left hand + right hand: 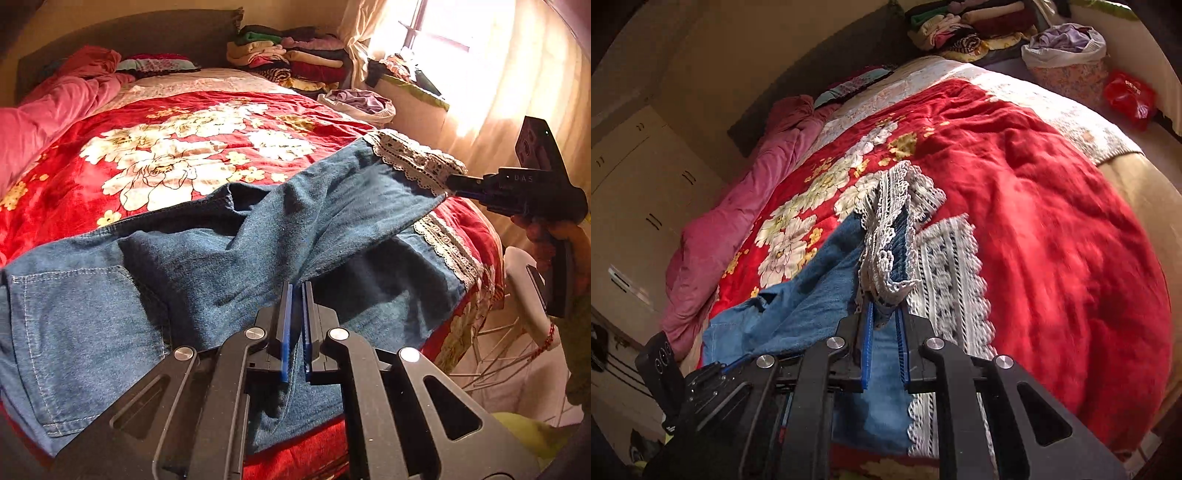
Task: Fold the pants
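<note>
Blue denim pants [184, 266] with white lace hems lie across the near end of a bed covered by a red floral blanket [184, 140]. My left gripper [297, 286] is shut on a raised fold of the upper leg near its middle. At the right, my right gripper [452, 184] is shut on that leg's lace hem [413, 158] and holds it above the bed. The right wrist view shows the bunched hem [890, 229] pinched in the right gripper [884, 310]. The other leg's hem [945, 266] lies flat below it. The left gripper [731, 363] shows at lower left.
Folded clothes [291, 55] are stacked at the headboard's right, and a pink quilt [55, 99] runs along the bed's left side. A bag of clothes [362, 101] sits by the curtained window. A white wire-legged chair [524, 295] stands off the bed's right corner. Wardrobes [635, 177] line the left wall.
</note>
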`<control>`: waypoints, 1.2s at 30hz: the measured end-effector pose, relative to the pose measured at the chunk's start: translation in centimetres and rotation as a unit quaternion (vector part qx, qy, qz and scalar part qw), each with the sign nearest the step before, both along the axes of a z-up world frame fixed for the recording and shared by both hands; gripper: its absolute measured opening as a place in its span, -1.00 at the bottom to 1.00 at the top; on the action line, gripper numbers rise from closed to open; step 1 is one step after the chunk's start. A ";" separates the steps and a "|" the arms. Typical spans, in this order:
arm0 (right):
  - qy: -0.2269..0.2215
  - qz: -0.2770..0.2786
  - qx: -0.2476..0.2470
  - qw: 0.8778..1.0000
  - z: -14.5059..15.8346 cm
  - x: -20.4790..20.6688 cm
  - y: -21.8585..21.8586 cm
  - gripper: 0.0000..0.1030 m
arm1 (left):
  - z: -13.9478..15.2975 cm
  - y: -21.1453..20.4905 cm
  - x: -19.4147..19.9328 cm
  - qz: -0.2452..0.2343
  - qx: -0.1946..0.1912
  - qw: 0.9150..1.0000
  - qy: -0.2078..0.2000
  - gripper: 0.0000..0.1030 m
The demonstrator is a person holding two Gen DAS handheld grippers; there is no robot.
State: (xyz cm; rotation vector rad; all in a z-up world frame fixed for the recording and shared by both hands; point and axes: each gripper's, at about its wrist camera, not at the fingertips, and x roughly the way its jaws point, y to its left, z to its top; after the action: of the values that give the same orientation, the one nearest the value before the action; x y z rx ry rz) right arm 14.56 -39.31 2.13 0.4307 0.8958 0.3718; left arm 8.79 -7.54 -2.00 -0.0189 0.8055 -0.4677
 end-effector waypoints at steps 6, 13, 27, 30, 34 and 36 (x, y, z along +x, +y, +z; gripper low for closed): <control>0.043 -0.016 -0.009 0.999 -2.4 -3.4 -1.2 -0.79 | -1.1 -1.3 -0.5 -0.027 0.018 0.999 0.007 -0.98; 0.060 -0.014 -0.005 0.998 -4.0 -3.8 -1.5 -0.57 | -2.5 -2.0 0.3 -0.028 0.040 0.999 0.021 -0.98; 0.045 0.015 -0.021 0.999 -1.3 -5.0 -2.3 -0.78 | 0.8 -1.5 -3.2 -0.054 0.039 0.998 0.003 -1.00; 0.070 0.021 -0.036 0.997 -2.1 -5.7 -2.5 -0.78 | 0.1 -2.1 -3.9 -0.068 0.053 0.996 0.013 -1.00; 0.097 0.014 -0.040 0.994 -3.8 -6.1 -2.8 -0.78 | -0.9 -2.6 -4.0 -0.078 0.067 0.994 0.029 -1.00; 0.107 0.011 -0.052 0.993 -4.6 -5.9 -2.6 -0.78 | -1.7 -2.7 -3.5 -0.075 0.075 0.994 0.042 -0.97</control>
State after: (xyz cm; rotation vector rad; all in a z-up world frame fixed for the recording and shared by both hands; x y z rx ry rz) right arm 8.69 -41.93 -2.47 0.3686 1.1254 0.3015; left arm 5.24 -10.23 -3.75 0.1629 0.9262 -0.5503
